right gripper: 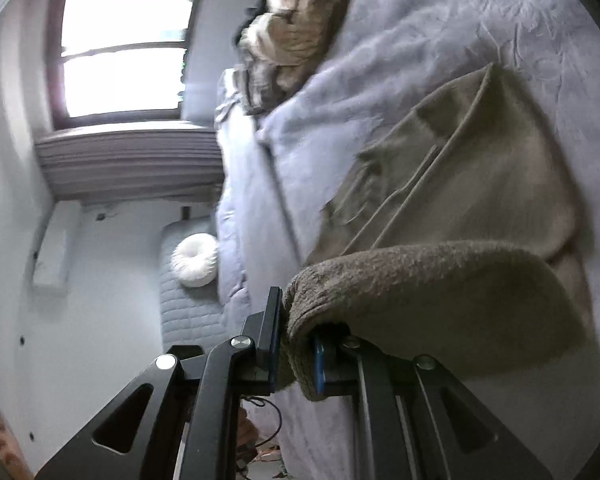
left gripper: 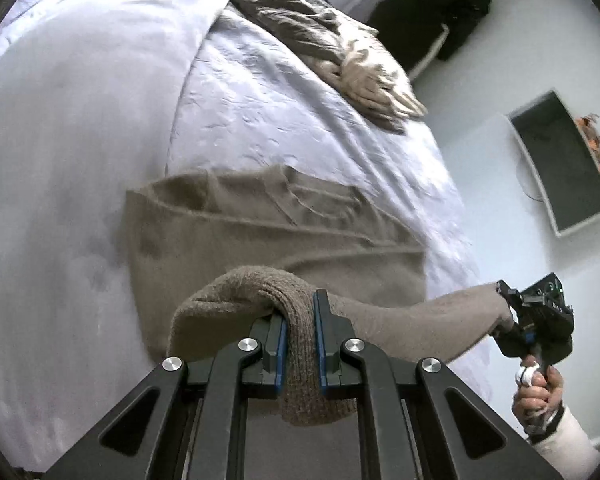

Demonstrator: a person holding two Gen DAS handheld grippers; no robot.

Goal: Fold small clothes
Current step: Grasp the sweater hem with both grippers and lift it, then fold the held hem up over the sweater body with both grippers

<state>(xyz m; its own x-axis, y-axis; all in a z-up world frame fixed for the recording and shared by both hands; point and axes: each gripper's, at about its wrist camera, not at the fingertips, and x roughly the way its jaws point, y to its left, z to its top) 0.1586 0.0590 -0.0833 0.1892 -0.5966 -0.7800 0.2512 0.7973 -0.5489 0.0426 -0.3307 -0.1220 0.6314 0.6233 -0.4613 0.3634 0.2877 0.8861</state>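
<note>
Taupe knit garment (left gripper: 260, 236) lies spread on the pale bed (left gripper: 80, 120), its near edge lifted off the bedding. Left gripper (left gripper: 300, 344) has its jaws clenched on a bunched fold at 6 o'clock. Right gripper (right gripper: 296, 352), seen at 4 o'clock from the left wrist, grips the adjoining corner likewise. A crumpled brown throw (left gripper: 340, 52) sits at 1 o'clock, well apart.

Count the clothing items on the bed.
2. A taupe knit garment lies near the bed's edge, its near hem pinched by the left gripper and right gripper. A crumpled tan garment lies farther off; more may be hidden.
</note>
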